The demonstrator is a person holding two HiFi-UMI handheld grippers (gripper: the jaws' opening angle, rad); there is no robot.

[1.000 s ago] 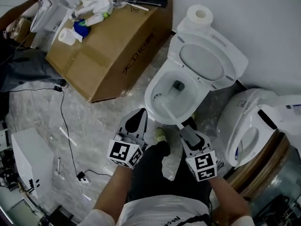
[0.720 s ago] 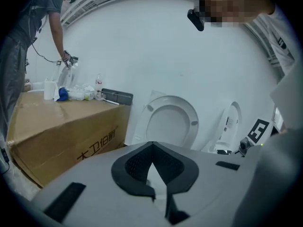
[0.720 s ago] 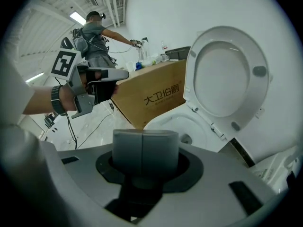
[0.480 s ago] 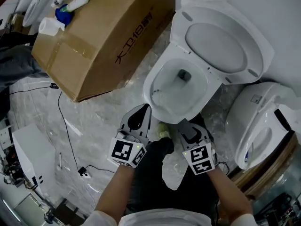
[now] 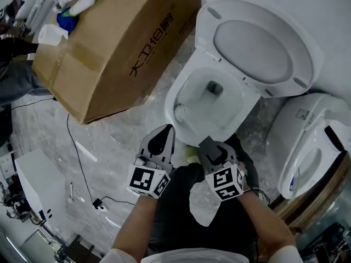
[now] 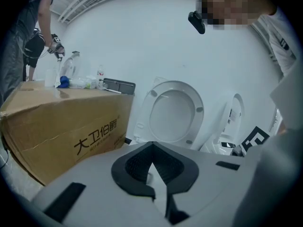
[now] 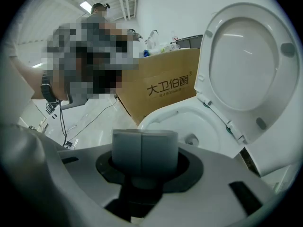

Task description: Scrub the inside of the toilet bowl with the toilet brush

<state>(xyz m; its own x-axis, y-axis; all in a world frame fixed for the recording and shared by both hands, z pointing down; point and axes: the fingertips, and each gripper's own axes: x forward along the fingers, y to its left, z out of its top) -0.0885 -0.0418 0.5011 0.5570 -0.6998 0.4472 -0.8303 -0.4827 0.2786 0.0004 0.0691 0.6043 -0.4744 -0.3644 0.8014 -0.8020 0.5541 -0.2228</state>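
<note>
The white toilet stands with its lid [image 5: 252, 43] raised, its bowl rim [image 5: 171, 104] just ahead of both grippers. The toilet brush's head [image 5: 180, 113] lies low inside the bowl against the left wall; its white handle is hard to make out against the porcelain. My right gripper [image 5: 207, 144] sits at the bowl's near rim, its grey pads [image 7: 128, 148] pressed together, shut on the brush handle. My left gripper [image 5: 166, 129] hovers beside it over the floor, tips [image 6: 151, 148] met, holding nothing. The bowl [image 7: 176, 122] fills the right gripper view.
A big cardboard box [image 5: 126, 43] lies left of the toilet with bottles [image 5: 60, 23] on top. A second toilet [image 5: 307, 147] stands at the right. A black cable [image 5: 70, 141] and a white box [image 5: 35, 185] are on the marble floor; a plastic bag [image 5: 202, 196] lies by my feet.
The view has closed in on the toilet. My right gripper has shifted left toward the near rim, and the brush head has moved to the bowl's left wall. The left gripper has barely moved.
</note>
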